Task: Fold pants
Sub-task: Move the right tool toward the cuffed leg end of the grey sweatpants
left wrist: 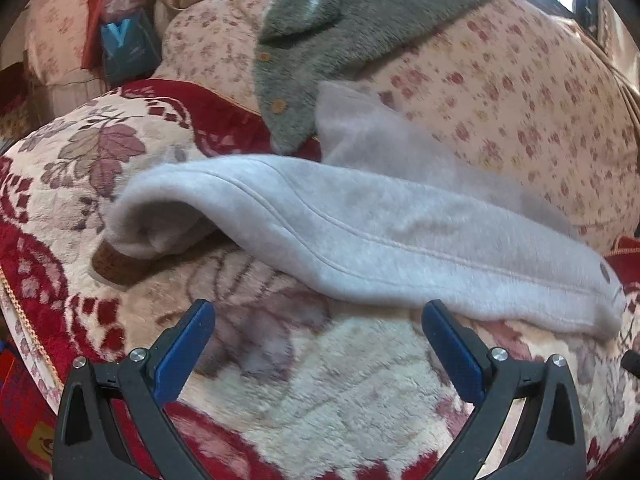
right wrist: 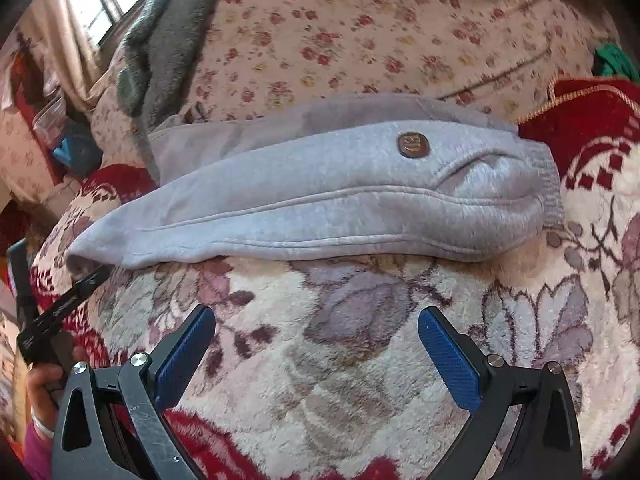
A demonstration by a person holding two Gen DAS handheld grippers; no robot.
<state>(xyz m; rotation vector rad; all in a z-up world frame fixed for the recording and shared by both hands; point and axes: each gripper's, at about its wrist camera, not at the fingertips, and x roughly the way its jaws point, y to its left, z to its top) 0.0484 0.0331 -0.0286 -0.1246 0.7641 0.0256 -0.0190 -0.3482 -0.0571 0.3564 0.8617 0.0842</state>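
Note:
Light grey fleece pants (left wrist: 360, 236) lie folded lengthwise across a floral plush blanket (left wrist: 320, 380). In the right wrist view the pants (right wrist: 320, 200) show a round brown badge (right wrist: 413, 145) and the ribbed waistband at the right end. My left gripper (left wrist: 318, 312) is open and empty, just short of the pants' near edge. My right gripper (right wrist: 316, 318) is open and empty, a little short of the pants' near edge. The left gripper's body (right wrist: 60, 308) shows at the left edge of the right wrist view, next to the pants' left end.
A grey fuzzy garment with wooden buttons (left wrist: 340, 40) lies over a pink floral quilt (left wrist: 500, 92) behind the pants. A blue packet (left wrist: 120, 40) and clutter sit at the far left. The red blanket border (right wrist: 592, 120) runs at the right.

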